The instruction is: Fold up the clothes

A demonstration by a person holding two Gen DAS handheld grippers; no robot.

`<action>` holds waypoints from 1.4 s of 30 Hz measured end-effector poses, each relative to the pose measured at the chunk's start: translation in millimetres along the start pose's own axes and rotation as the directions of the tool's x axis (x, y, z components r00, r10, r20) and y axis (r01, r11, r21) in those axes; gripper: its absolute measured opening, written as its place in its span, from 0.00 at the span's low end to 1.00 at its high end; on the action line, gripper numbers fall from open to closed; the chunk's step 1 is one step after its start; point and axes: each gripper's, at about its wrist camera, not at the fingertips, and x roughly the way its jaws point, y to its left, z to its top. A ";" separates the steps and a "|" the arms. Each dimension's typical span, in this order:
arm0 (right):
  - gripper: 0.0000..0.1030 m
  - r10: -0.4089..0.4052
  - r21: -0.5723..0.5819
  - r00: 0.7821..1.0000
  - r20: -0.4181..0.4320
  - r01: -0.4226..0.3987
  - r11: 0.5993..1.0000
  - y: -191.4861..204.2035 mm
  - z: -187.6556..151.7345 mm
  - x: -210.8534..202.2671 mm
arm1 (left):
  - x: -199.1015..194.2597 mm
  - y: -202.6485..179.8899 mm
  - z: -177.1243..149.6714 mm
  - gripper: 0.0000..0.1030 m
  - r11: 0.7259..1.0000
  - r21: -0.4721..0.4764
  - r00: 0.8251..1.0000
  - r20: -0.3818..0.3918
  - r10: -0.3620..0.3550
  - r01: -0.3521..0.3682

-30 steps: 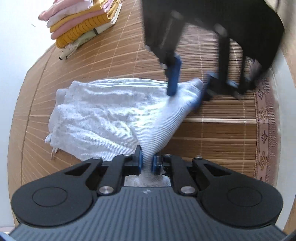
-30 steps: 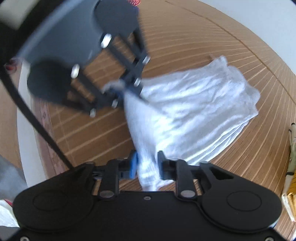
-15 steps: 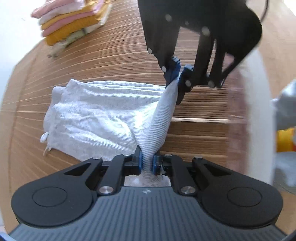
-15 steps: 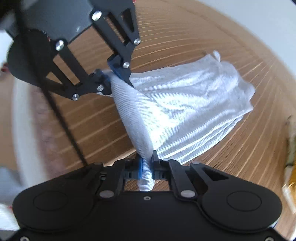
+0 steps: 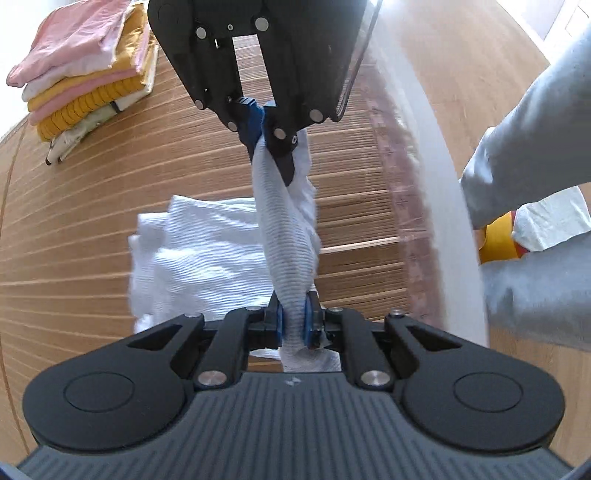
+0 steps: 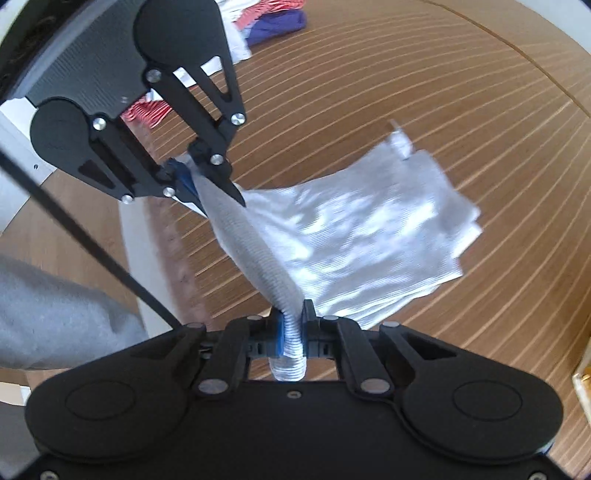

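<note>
A white ribbed garment (image 5: 207,254) hangs from both grippers above a bamboo mat (image 5: 74,229). My left gripper (image 5: 293,319) is shut on one end of its edge. My right gripper (image 6: 291,325) is shut on the other end. The edge stretches taut between them as a narrow band. The right gripper also shows in the left wrist view (image 5: 267,136), and the left gripper in the right wrist view (image 6: 192,177). The rest of the garment (image 6: 362,236) droops below, partly folded on itself and lifted off the mat.
A stack of folded pink, yellow and white clothes (image 5: 81,81) sits at the far left of the mat. Unfolded red-striped and purple clothes (image 6: 273,22) lie at the mat's far end. A grey sleeve (image 5: 535,155) and the table's white edge (image 5: 443,177) are to the right.
Both grippers have risen and drawn the garment's edge taut between them. The garment has lifted off the mat and now hangs. The right gripper closed on the cloth about a second ago.
</note>
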 end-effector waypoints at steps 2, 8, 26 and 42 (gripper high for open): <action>0.09 0.010 0.029 1.000 -0.006 -0.010 1.000 -9.4 3.8 -7.3 | 2.4 23.0 -1.2 0.12 1.000 0.002 1.000 0.000 -0.007 0.007; 0.09 -0.004 0.070 1.000 -0.025 0.006 0.998 -47.1 15.5 2.5 | 21.9 73.5 -7.8 0.12 1.000 0.005 1.000 -0.004 -0.018 0.018; 0.12 0.098 0.253 0.995 -0.022 -0.089 0.963 -128.4 24.7 34.3 | 53.4 166.9 -51.4 0.15 0.987 -0.129 0.995 0.032 -0.089 0.093; 0.37 0.054 0.672 0.986 0.159 -0.148 0.725 -110.2 -59.8 6.8 | 34.2 72.4 -117.4 0.49 0.412 -0.873 0.965 0.251 -0.083 0.262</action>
